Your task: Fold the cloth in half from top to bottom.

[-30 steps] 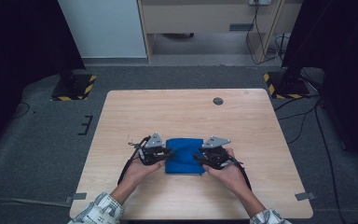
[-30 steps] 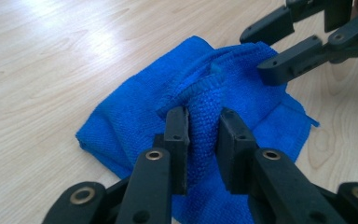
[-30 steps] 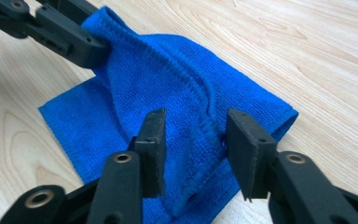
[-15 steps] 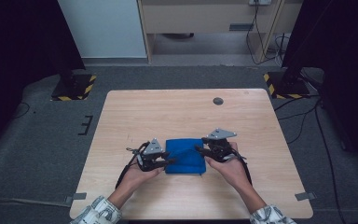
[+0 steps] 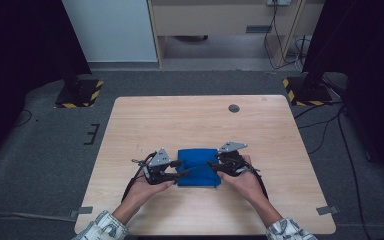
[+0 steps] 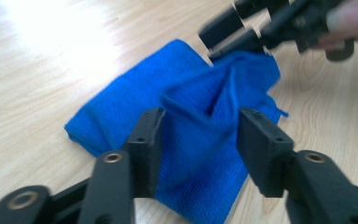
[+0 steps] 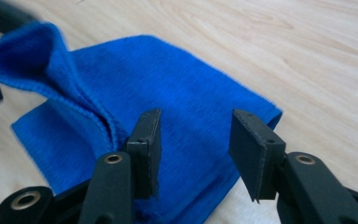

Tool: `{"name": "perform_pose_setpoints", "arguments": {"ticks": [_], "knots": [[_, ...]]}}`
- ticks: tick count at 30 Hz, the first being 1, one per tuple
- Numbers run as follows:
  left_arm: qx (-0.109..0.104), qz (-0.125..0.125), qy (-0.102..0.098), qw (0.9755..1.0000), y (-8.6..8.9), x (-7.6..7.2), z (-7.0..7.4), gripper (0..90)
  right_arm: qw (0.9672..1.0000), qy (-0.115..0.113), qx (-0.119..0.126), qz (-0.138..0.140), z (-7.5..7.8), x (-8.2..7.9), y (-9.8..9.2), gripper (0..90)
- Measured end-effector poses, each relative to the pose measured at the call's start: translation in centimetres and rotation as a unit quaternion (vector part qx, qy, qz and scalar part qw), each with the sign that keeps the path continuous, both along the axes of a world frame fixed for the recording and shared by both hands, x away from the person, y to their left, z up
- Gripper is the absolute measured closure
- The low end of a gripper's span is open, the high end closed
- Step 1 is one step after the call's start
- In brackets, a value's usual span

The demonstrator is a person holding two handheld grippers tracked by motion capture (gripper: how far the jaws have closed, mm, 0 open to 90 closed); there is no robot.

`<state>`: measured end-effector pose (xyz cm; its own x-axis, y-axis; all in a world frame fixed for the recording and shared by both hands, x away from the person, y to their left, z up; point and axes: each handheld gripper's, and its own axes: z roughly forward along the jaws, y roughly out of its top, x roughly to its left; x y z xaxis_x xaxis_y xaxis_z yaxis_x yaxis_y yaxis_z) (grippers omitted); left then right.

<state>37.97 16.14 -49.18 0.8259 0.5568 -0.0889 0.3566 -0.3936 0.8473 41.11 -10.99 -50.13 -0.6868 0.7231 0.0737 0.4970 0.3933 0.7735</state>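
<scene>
1. High view: the left hand-held gripper [image 5: 176, 169] sits at the left edge of a folded blue cloth [image 5: 198, 165], the right hand-held gripper [image 5: 213, 165] at its right edge.
2. Left gripper view shows its jaws spread wide over the cloth, gripping nothing.
3. Right gripper view shows its jaws likewise wide apart above the cloth, one fold standing up.
4. The cloth lies near the table's [image 5: 190, 120] near edge, midway across.
5. A small dark disc [image 5: 234, 108] lies far right.
</scene>
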Motion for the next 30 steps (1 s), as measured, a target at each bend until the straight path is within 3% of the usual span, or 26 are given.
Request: {"name": "perform_pose_setpoints", "arguments": {"ticks": [5,7,8,11,13,15,19,24,27,30], "knots": [[-0.027,-0.001,-0.011,0.9996,0.1,-0.5,1.0,45.4,0.9999,0.004,-0.002,0.010,-0.3,-1.0,-0.2,53.9],[-0.059,0.001,-0.009,0.9982,0.3,-0.6,1.5,44.8,0.9999,0.003,-0.008,0.013,-0.5,-1.2,-0.2,53.7],[-0.060,0.006,-0.013,0.9981,0.3,-0.6,1.5,44.8,0.9998,0.004,-0.011,0.014,-0.7,-1.3,-0.3,53.5],[-0.027,0.027,-0.035,0.9987,0.2,-0.4,1.3,44.1,0.9996,0.005,-0.022,0.017,-1.1,-1.6,-0.4,52.8],[-0.013,0.029,-0.025,0.9992,0.2,-0.1,0.7,43.0,0.9995,0.005,-0.025,0.020,-1.4,-1.9,-0.4,51.4],[0.019,0.030,-0.025,0.9991,0.1,0.0,0.0,41.8,0.9992,0.001,-0.033,0.024,-1.7,-2.2,-0.3,49.6],[0.067,0.024,-0.018,0.9973,-0.2,0.0,-1.1,41.3,0.9983,-0.004,-0.048,0.034,-2.1,-2.8,0.0,44.4],[0.109,0.021,-0.023,0.9935,-0.3,-0.3,-1.8,40.1,0.9977,-0.015,-0.053,0.040,-2.2,-3.3,-0.1,36.4],[0.107,0.026,-0.018,0.9938,-0.3,-0.2,-1.9,36.9,0.9979,-0.019,-0.049,0.038,-2.1,-3.3,-0.3,31.7],[0.092,0.036,-0.024,0.9948,-0.1,0.0,-1.4,30.9,0.9983,-0.023,-0.043,0.031,-1.7,-2.8,-0.6,24.9]]}}
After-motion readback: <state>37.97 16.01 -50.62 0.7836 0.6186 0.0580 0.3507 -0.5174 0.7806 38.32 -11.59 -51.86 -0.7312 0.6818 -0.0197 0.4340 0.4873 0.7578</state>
